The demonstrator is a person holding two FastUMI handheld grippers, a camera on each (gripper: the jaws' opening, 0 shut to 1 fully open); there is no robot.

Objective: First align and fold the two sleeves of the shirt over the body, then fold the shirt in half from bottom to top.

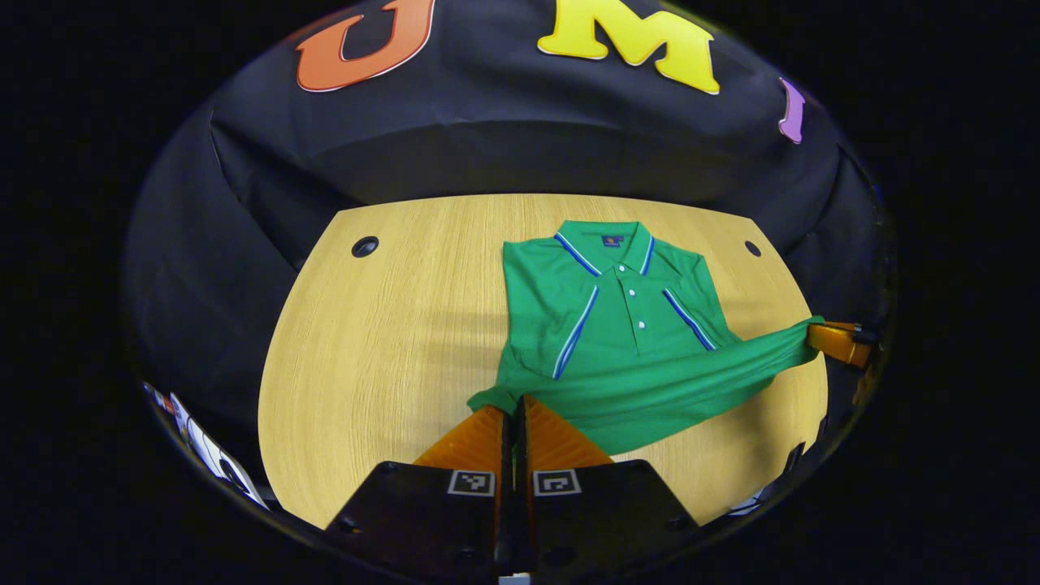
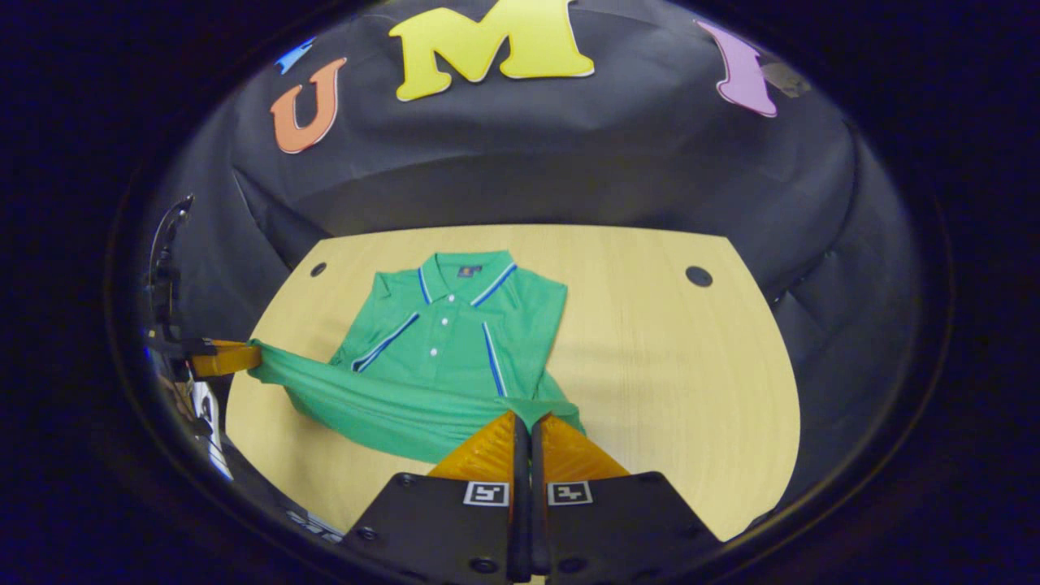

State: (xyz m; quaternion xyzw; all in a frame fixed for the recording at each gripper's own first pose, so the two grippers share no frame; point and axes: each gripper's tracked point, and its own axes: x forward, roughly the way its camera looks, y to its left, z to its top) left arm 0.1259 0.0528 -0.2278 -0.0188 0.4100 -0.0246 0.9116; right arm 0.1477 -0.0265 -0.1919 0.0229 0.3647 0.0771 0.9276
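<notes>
In the left gripper view, the shirt [image 1: 626, 325] is seen lying on the counter [image 1: 390, 341], collar toward the far edge and sleeves already folded over the body. The left gripper [image 1: 515, 406] has its fingers pressed together on one bottom corner of the hem. The other bottom corner is pinched by the right gripper [image 1: 821, 335], seen far off at the right, so the hem is lifted and stretched into a band between the two.

In the right gripper view, the shirt [image 2: 455, 341] is shown with the right gripper [image 2: 526, 421] closed on its hem corner. The left gripper [image 2: 244, 356] is seen clamping the opposite corner.

The cloth is judged light, soft and limp; sagging is likely in the middle, so the hem corners are best held and kept taut.
</notes>
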